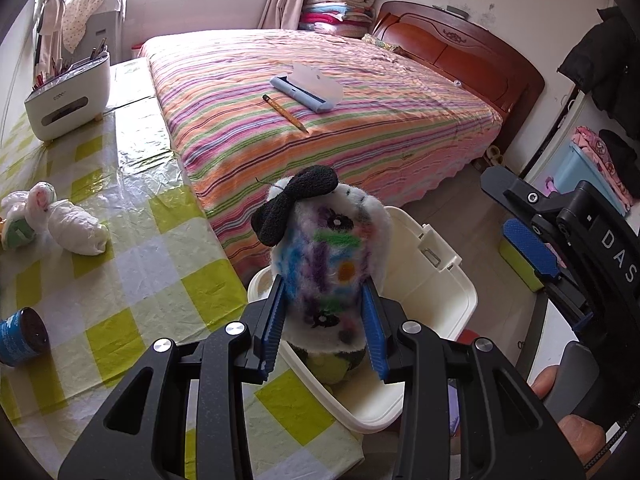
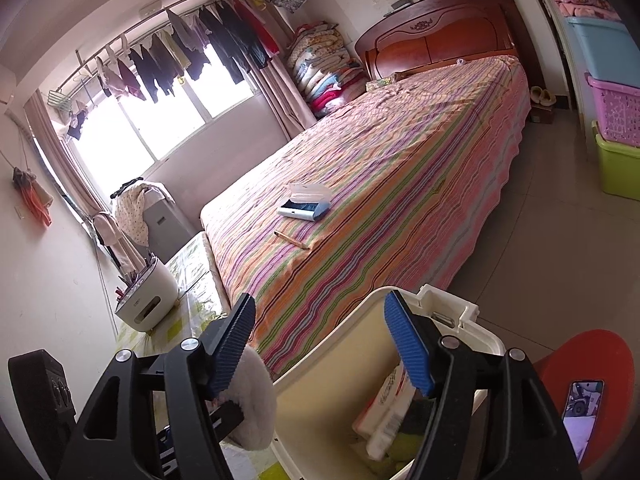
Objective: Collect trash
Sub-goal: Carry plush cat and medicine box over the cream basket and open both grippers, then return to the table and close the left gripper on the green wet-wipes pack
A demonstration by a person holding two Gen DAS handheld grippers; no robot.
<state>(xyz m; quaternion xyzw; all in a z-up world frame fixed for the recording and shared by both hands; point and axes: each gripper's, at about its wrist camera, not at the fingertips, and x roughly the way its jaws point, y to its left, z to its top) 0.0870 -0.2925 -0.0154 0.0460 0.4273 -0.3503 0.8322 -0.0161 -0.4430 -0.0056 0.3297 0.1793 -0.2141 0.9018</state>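
The left gripper (image 1: 326, 328) clenches a fuzzy, paint-streaked woolly toy (image 1: 320, 264) over the cream plastic bin (image 1: 452, 300) beside the table (image 1: 132, 264), apparently poised to drop it; the right gripper (image 2: 320, 344), jaws spread and empty, hovers above the bin's wrappers (image 2: 386, 408)

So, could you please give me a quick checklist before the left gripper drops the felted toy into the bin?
1. Left gripper clamped on felted toy: ok.
2. Toy over the open white bin: ok.
3. Bin has room: ok; tissue pack lies low inside.
4. Right gripper open and empty: ok.
5. Right gripper clear of the drop path: cannot tell.
6. Wrapped white bundles on the table remain uncollected: not ok.
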